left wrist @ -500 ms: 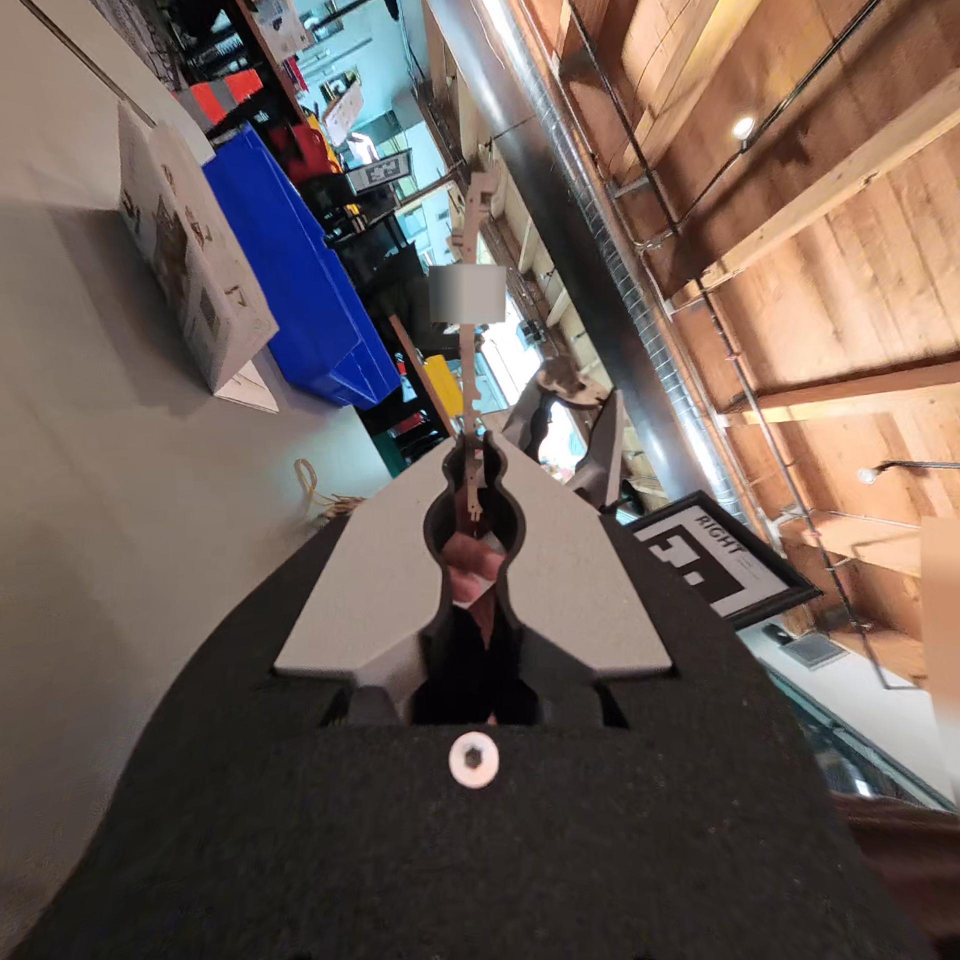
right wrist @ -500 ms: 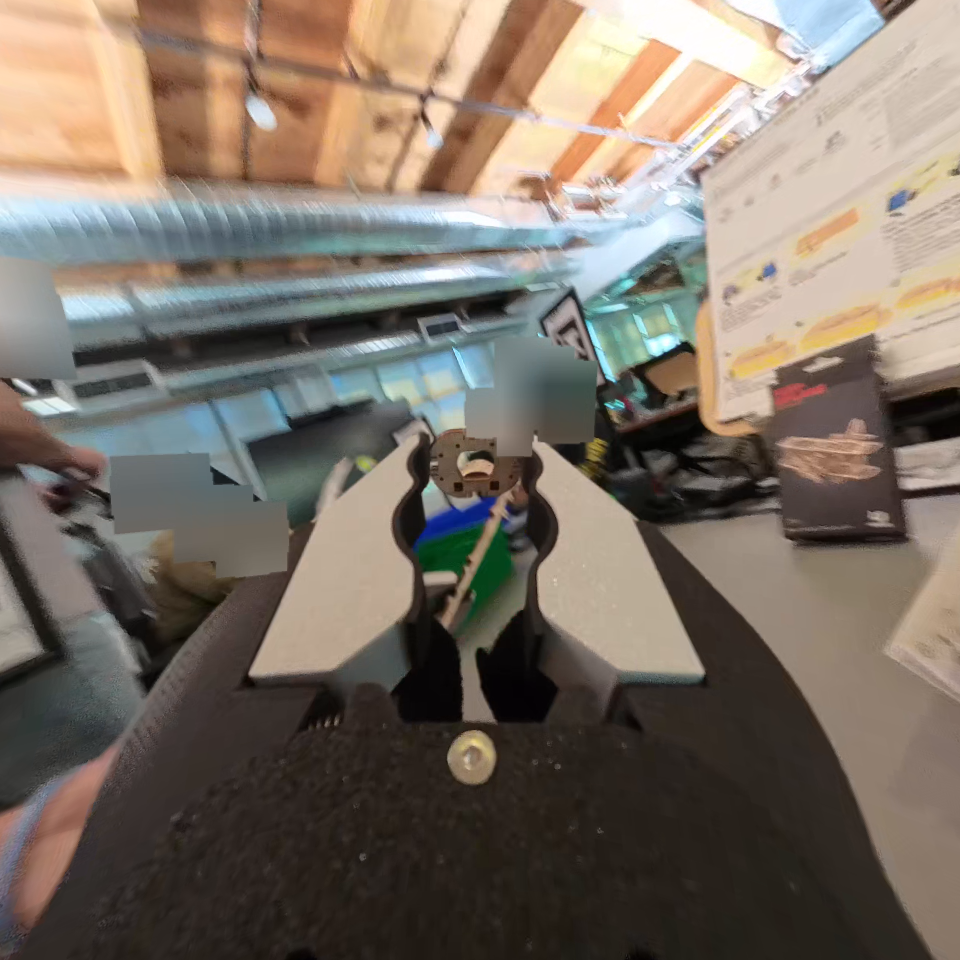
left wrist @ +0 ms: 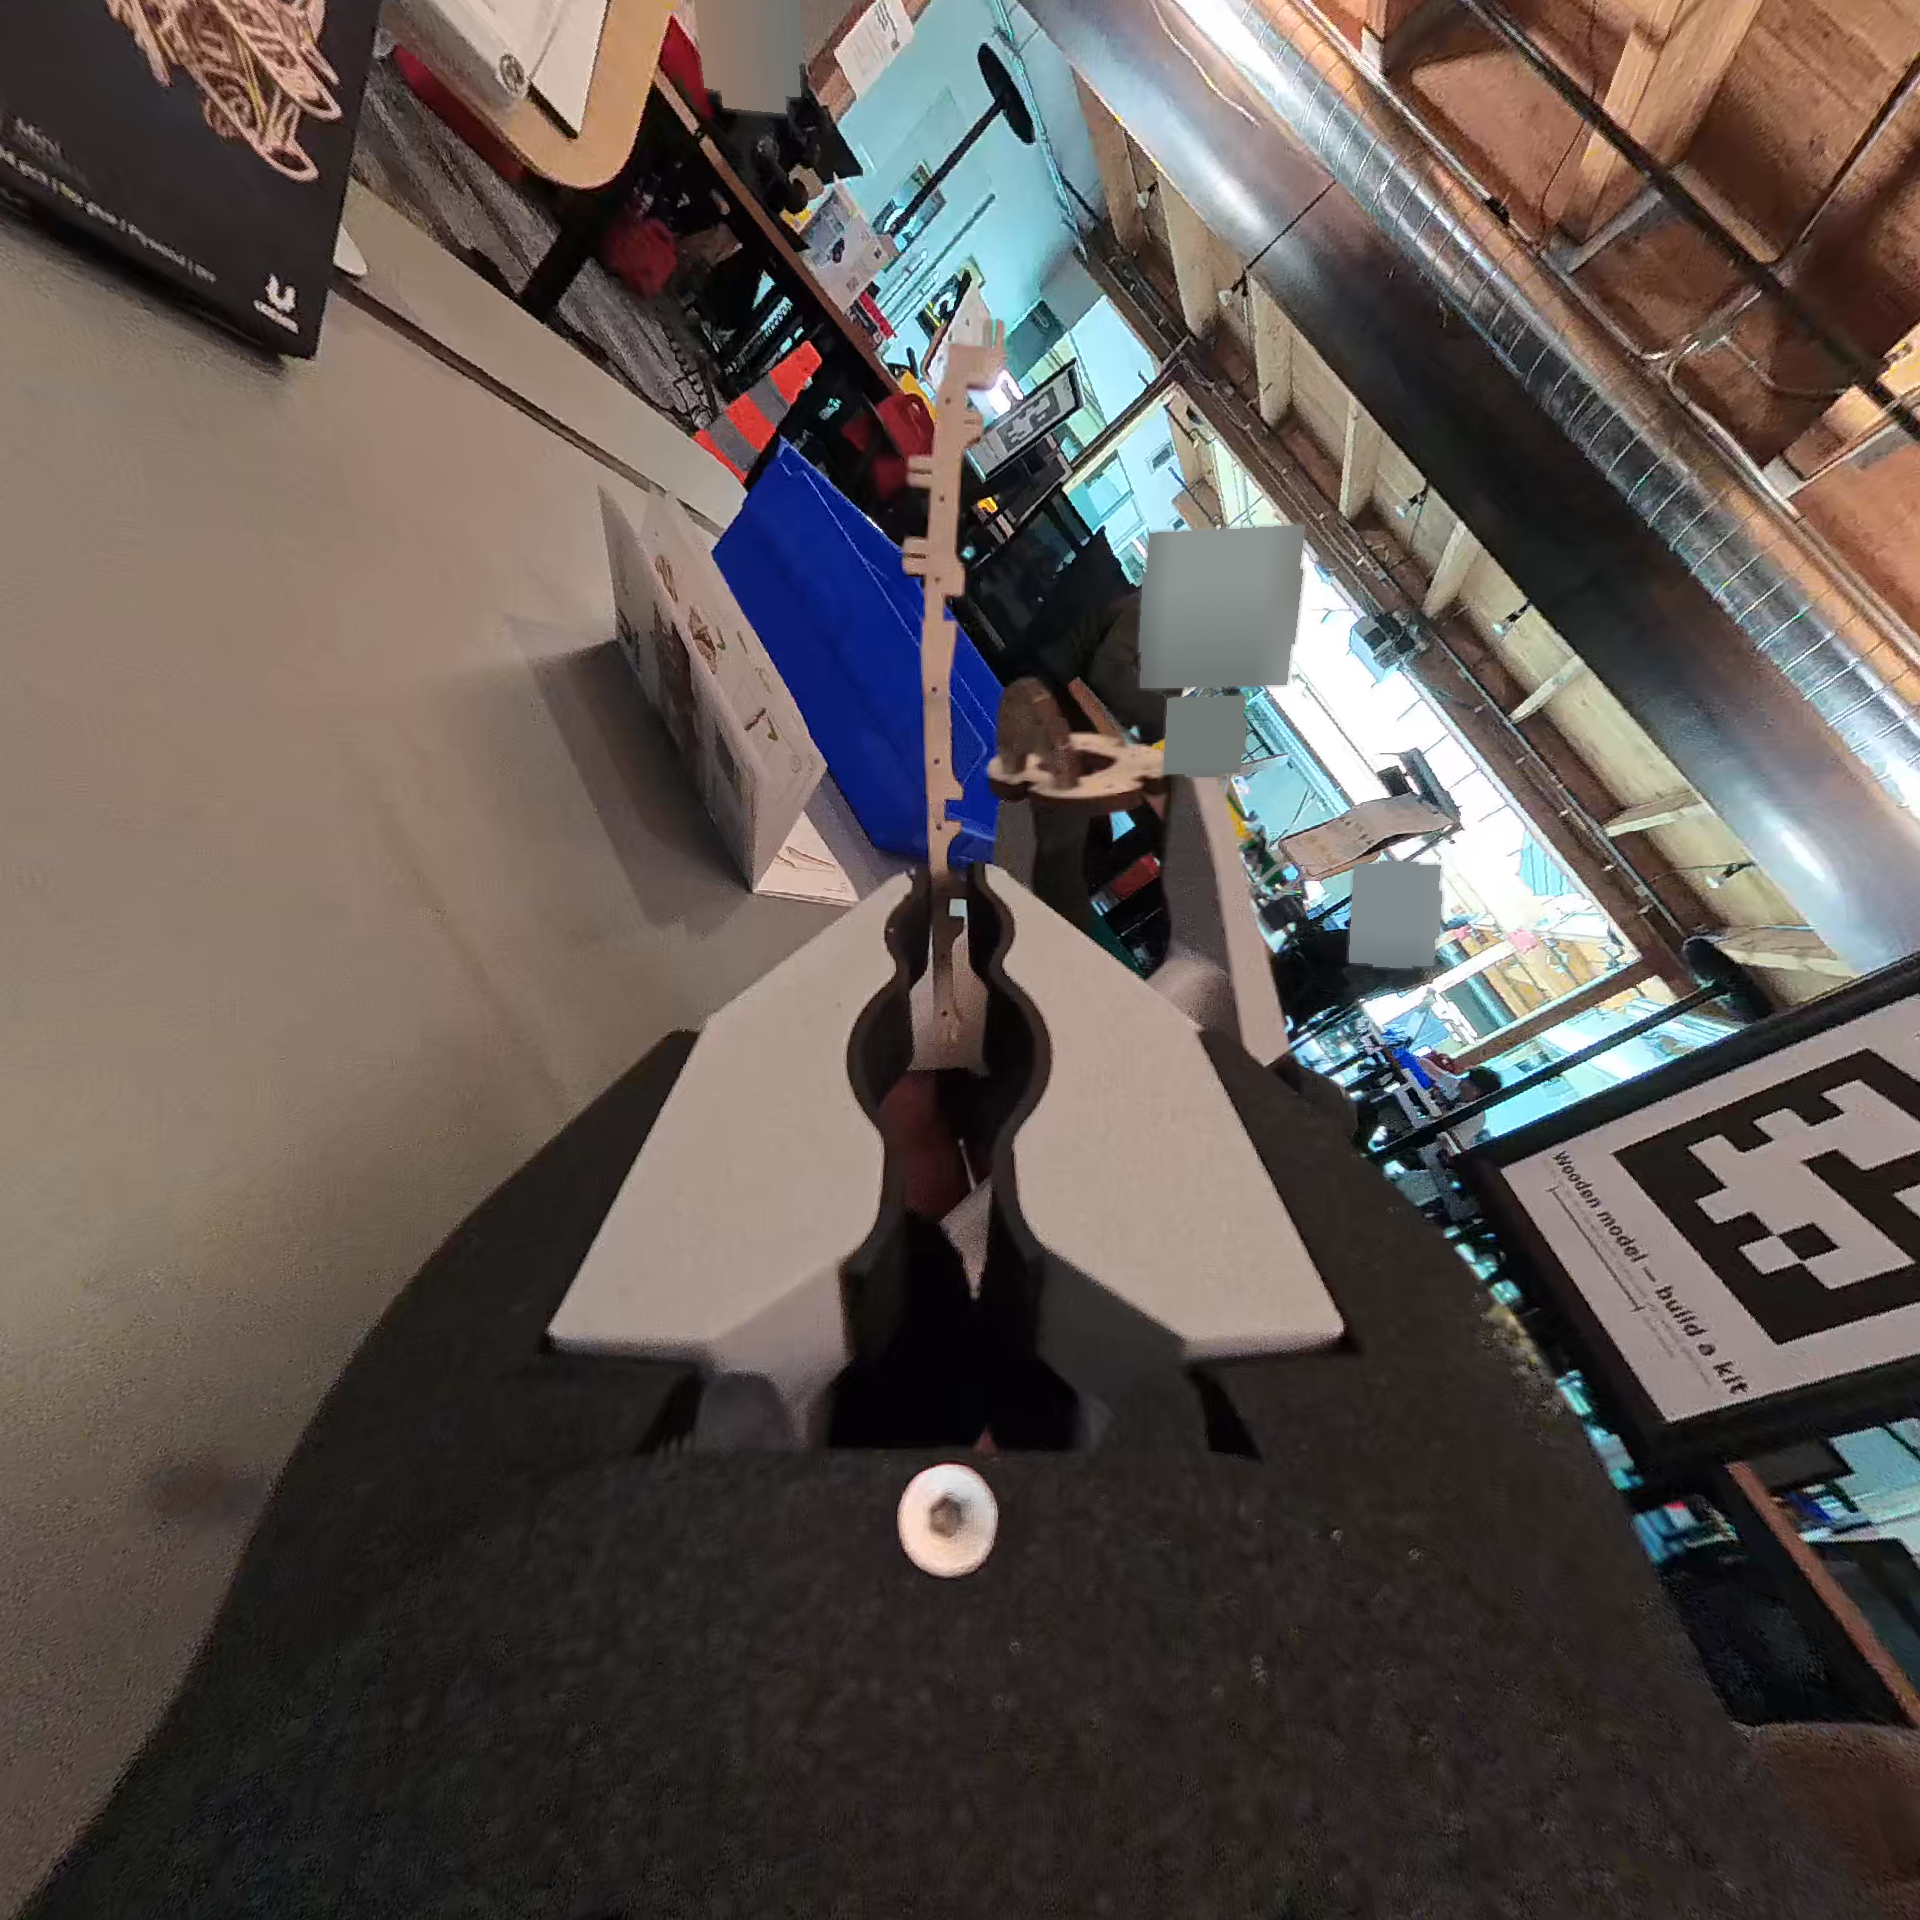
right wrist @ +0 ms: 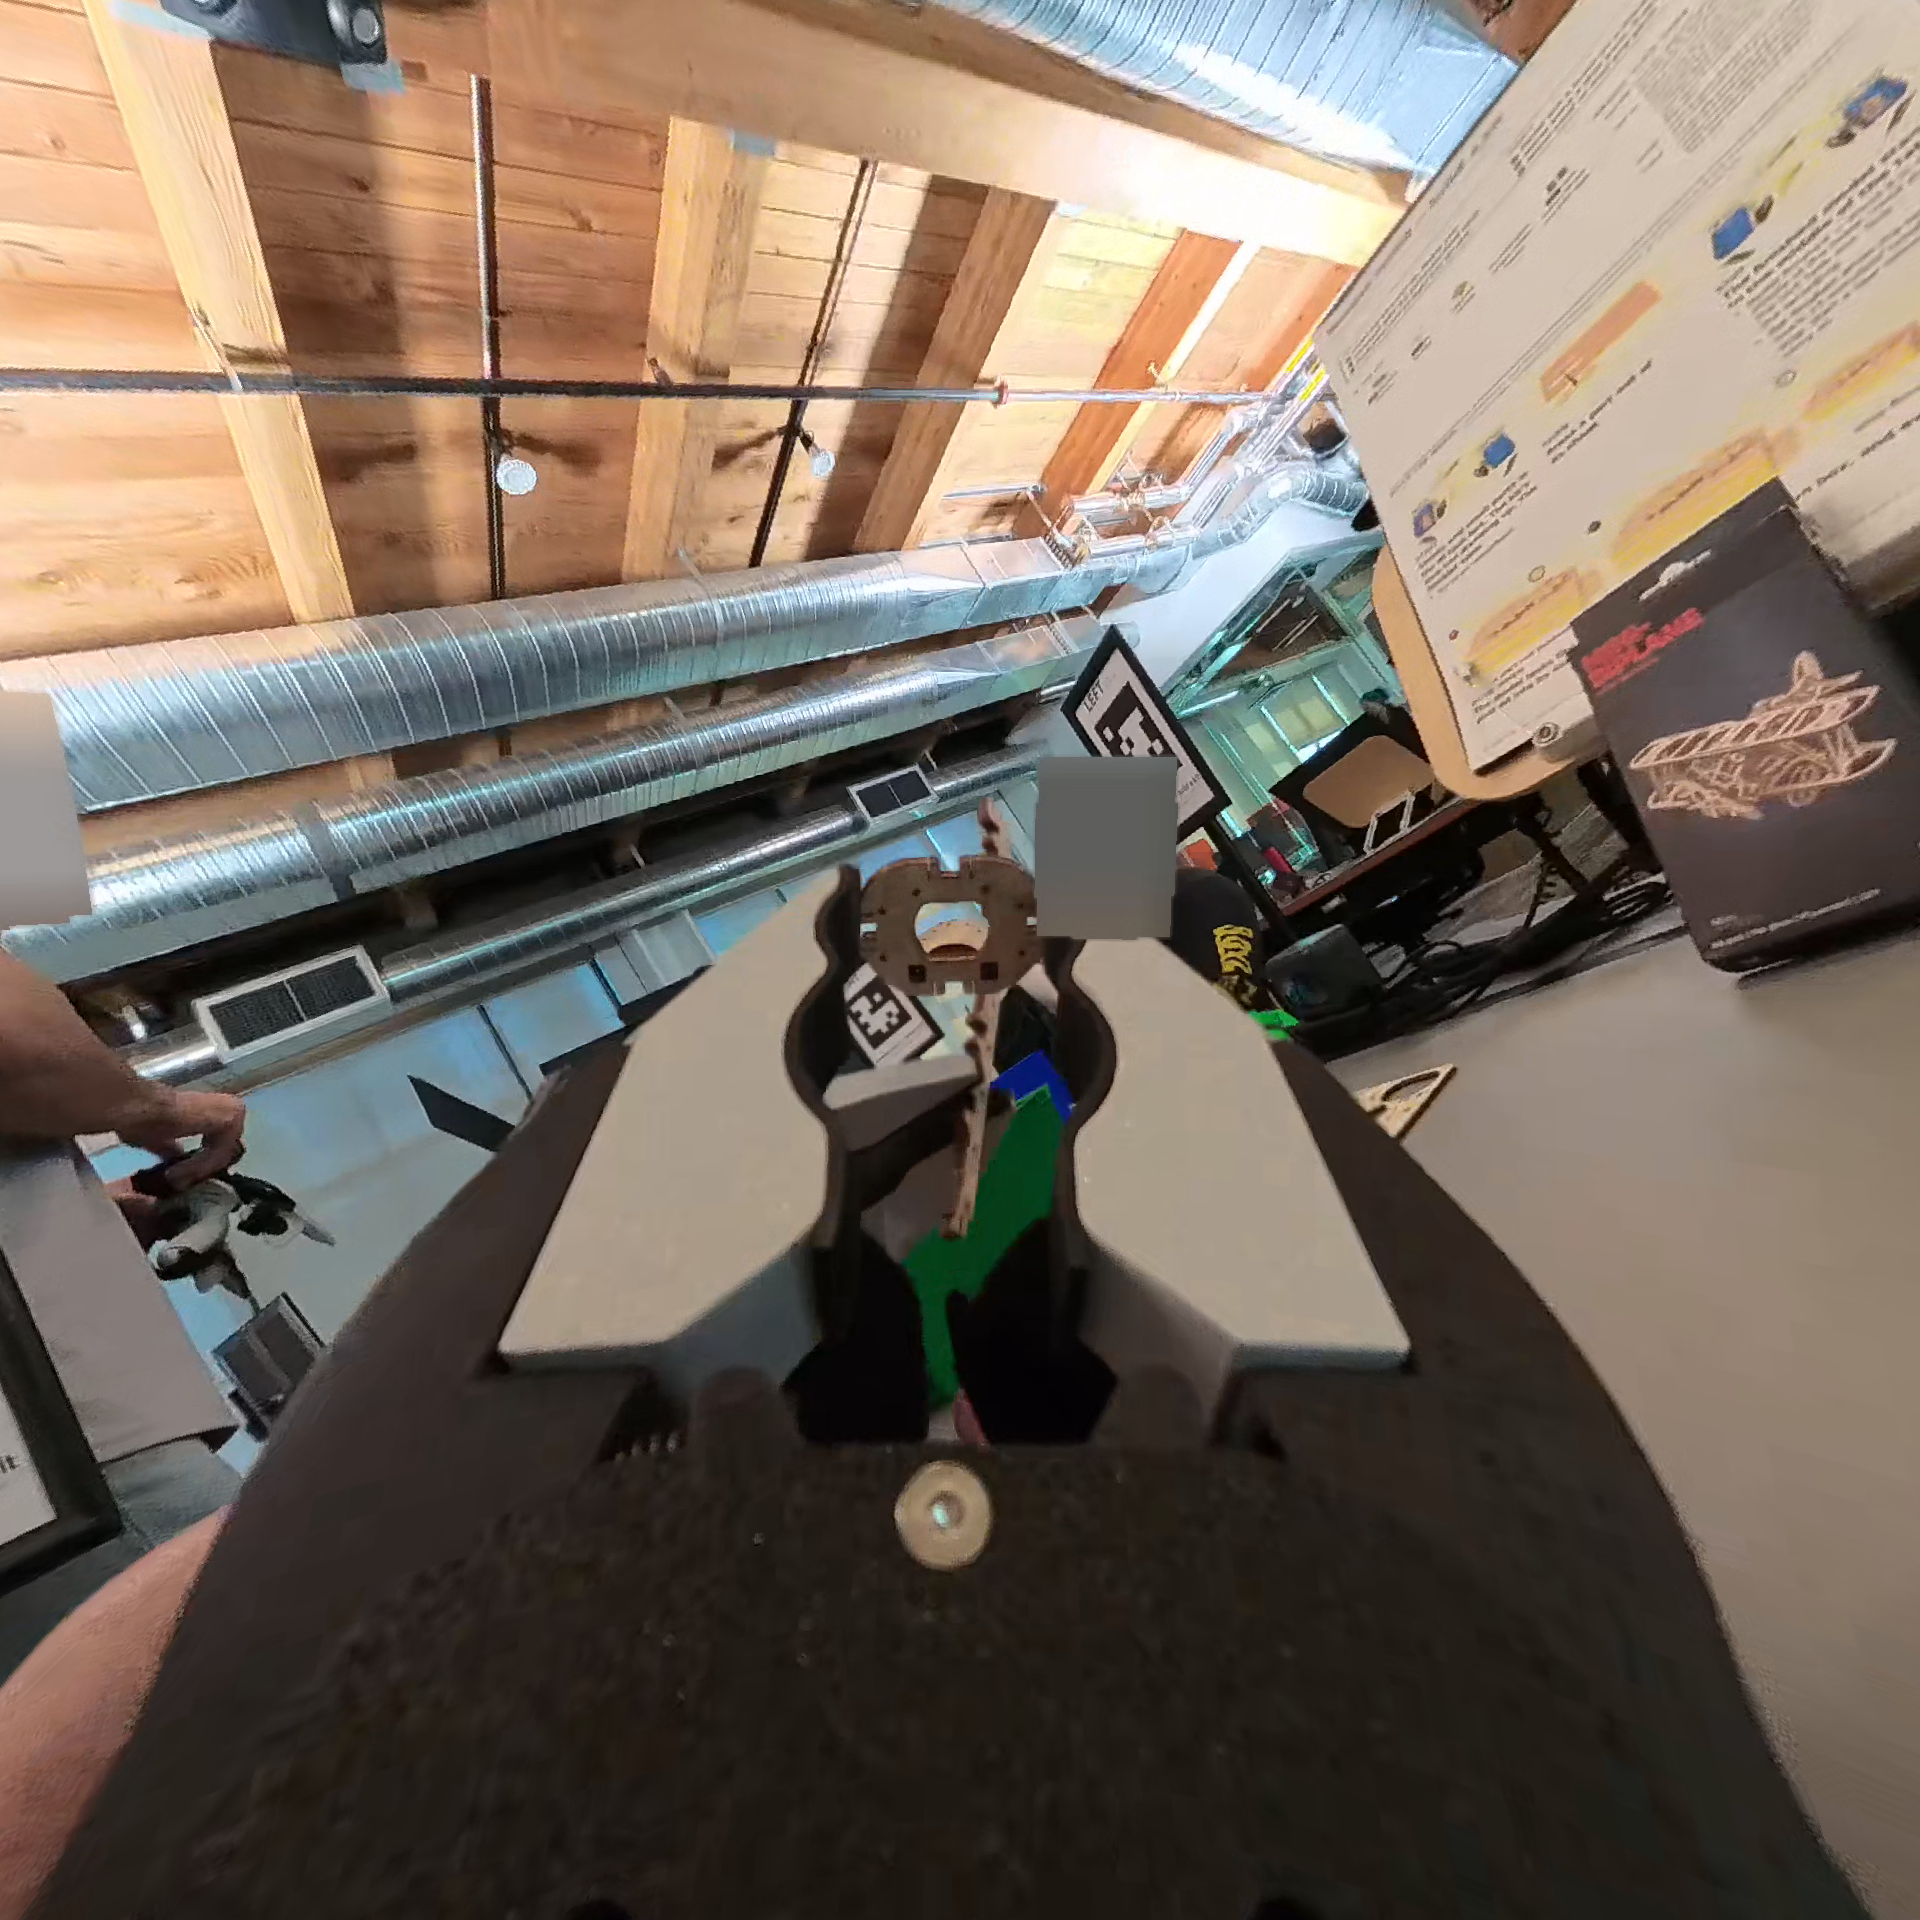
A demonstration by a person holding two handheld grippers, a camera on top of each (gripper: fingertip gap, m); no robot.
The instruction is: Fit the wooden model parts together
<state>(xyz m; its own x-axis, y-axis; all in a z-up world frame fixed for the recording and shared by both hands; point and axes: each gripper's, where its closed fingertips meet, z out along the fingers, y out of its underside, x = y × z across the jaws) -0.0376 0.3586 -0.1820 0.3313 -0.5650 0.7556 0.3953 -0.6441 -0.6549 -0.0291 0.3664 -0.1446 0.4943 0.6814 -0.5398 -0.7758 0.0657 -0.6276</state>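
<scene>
- In the left wrist view, the left tool (left wrist: 943, 883) fills the lower middle of the frame. Its two grey fingers (left wrist: 800, 1122) are pressed shut on a long thin wooden strip (left wrist: 943, 665).
- The strip has little notches along its edges. It sticks up from the tool tips toward the top middle of the frame.
- Just right of the strip, in the middle of the frame, the right tool (left wrist: 1081, 774) holds a round wooden ring piece (left wrist: 1075, 771). The ring is very near the strip, but I cannot tell if they touch.
- In the right wrist view, the right tool (right wrist: 948, 914) is closed on the round wooden ring piece (right wrist: 948, 925) at its tips, in the middle of the frame. The ring has a big hole in its middle.
- The long thin wooden strip (right wrist: 977, 1122) shows in the gap between the fingers, below the ring.
- Farther off in the left wrist view, a white booklet (left wrist: 707, 686) stands on the grey tabletop (left wrist: 260, 831) left of the middle, with a blue bin (left wrist: 831, 665) just behind it.
- A black box (right wrist: 1766, 748) with a wooden plane picture stands on the grey tabletop (right wrist: 1662, 1195) at the right edge of the right wrist view.
- A flat wooden sheet piece (right wrist: 1403, 1096) lies on the tabletop at middle right.
- Shiny metal pipes (right wrist: 520, 665) run under the wooden ceiling, far back at the upper left.
</scene>
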